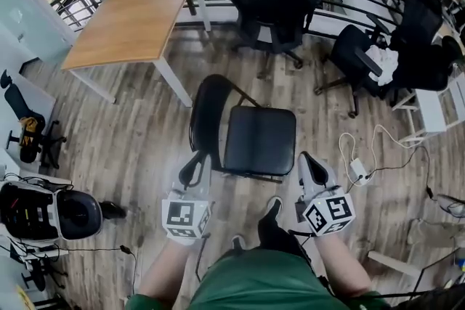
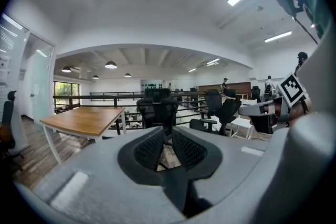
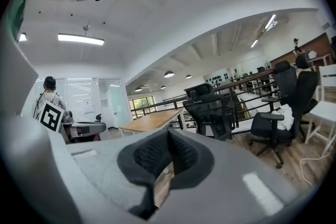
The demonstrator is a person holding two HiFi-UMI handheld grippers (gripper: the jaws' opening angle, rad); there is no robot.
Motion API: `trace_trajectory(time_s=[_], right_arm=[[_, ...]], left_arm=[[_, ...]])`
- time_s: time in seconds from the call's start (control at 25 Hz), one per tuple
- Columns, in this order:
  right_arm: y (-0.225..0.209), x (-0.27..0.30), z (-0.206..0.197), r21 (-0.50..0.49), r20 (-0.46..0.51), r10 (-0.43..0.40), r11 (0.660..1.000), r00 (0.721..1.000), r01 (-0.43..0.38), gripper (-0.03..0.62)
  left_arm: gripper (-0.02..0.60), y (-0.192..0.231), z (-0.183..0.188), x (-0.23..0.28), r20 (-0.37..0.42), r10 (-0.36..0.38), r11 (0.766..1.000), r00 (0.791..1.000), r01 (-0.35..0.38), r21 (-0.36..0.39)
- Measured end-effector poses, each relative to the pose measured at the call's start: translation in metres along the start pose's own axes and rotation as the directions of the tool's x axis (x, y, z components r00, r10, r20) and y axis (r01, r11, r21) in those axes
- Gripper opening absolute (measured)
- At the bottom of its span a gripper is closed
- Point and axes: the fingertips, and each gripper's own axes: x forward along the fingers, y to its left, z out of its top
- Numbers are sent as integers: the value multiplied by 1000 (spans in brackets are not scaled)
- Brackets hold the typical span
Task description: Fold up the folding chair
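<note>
I am at the approach. The folding chair (image 1: 259,140) stands open on the floor. My left gripper (image 1: 192,170) is off its seat's near-left corner and my right gripper (image 1: 312,168) off the near-right, both pinched together on nothing. Next, I judge, I must part the jaws and grip the seat.

Folding chair (image 1: 259,139) legs (mostly) unseen

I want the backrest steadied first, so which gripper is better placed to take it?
Left, probably. The left gripper lies close beside the backrest; the right gripper sits across the seat, on its other side. Both are shut and empty, so it must open first.
</note>
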Motion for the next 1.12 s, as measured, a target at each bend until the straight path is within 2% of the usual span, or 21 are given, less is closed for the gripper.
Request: trace_trajectory(time_s=[0.24,0.48,0.68,0.88,0.92,1.0,1.12], right_arm=[[-41,16,-15,61,-40,14,998,999,-12,3],[-100,40,-50,165,-104,14,986,995,3,3],[-138,51,-89,171,-162,-20,984,987,48,3],[-155,59,-120,155,-196,-33,986,980,64,3],[-158,61,-126,152,-206,-39,986,978,71,3],[-162,65,-139,155,-223,-45,985,974,81,3],[-164,72,-161,132,-247,-52,987,968,87,23]], left_arm=[[60,10,-10,18,-62,85,996,994,-85,-3],[60,11,-23,42,-131,132,990,983,-137,-30],[60,0,-38,51,-177,146,987,973,-155,-35],[63,9,-50,65,-227,165,986,960,-166,12],[74,11,-53,71,-239,163,987,957,-160,29],[138,17,-60,81,-260,159,987,952,-149,60],[233,35,-82,92,-296,168,986,940,-157,61]])
